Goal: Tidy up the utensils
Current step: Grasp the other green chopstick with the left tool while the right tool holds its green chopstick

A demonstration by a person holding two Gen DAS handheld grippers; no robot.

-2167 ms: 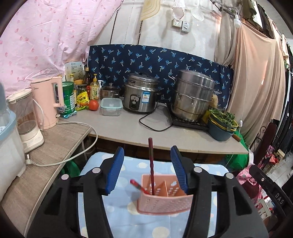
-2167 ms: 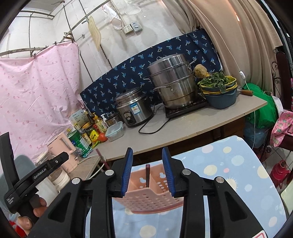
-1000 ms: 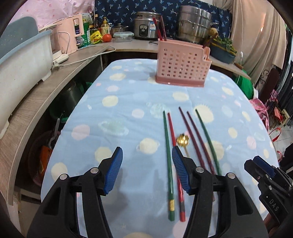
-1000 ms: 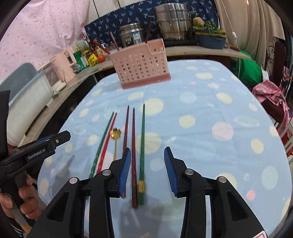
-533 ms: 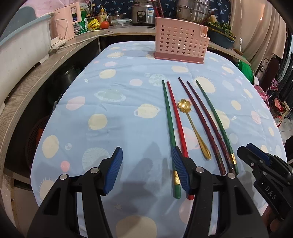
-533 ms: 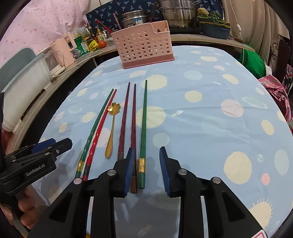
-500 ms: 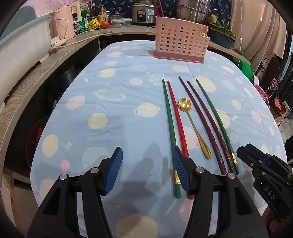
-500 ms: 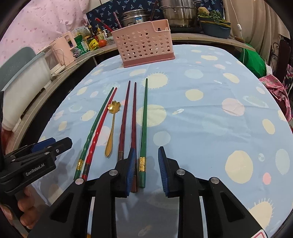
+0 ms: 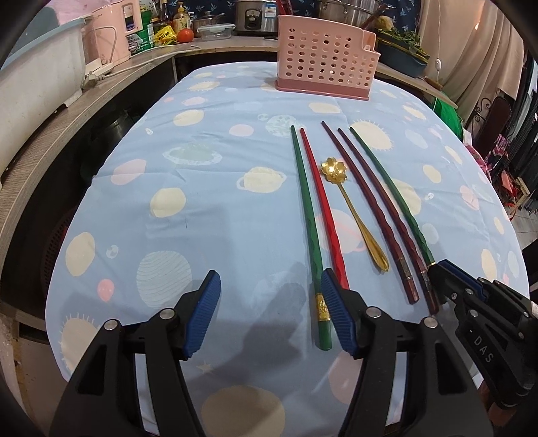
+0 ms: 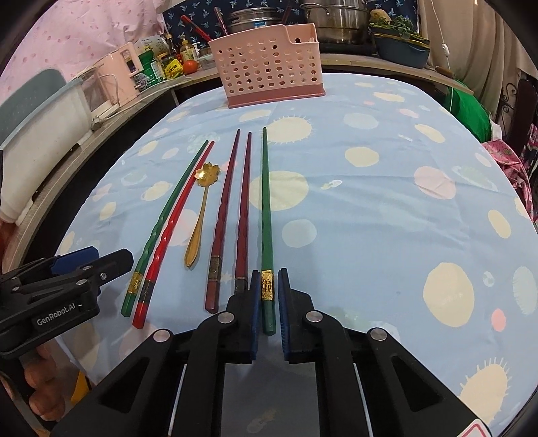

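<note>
Several chopsticks and a gold flower spoon [image 9: 353, 208] lie side by side on the blue planet-print tablecloth [image 9: 201, 168]. My right gripper [image 10: 268, 295] is shut on the handle end of the rightmost green chopstick [image 10: 265, 201], beside two dark red chopsticks [image 10: 243, 208]. My left gripper [image 9: 269, 285] hangs low over the near ends of the left green chopstick [image 9: 307, 215] and the red chopstick [image 9: 322, 201]. Its jaws are opening; the green one's end lies just inside the right finger, untouched. The pink perforated holder [image 10: 269, 67] stands at the far end with sticks in it.
A wooden counter [image 9: 84, 111] runs along the left with a pink kettle [image 9: 111, 30] and a white tub [image 9: 37, 67]. Pots and a rice cooker stand behind the holder. A person's hand [image 10: 40, 380] grips the left tool. The table's near edge is just below the grippers.
Both grippers sank toward the chopsticks' near ends. The right jaws narrowed and closed on the rightmost green chopstick. The left jaws widened slightly.
</note>
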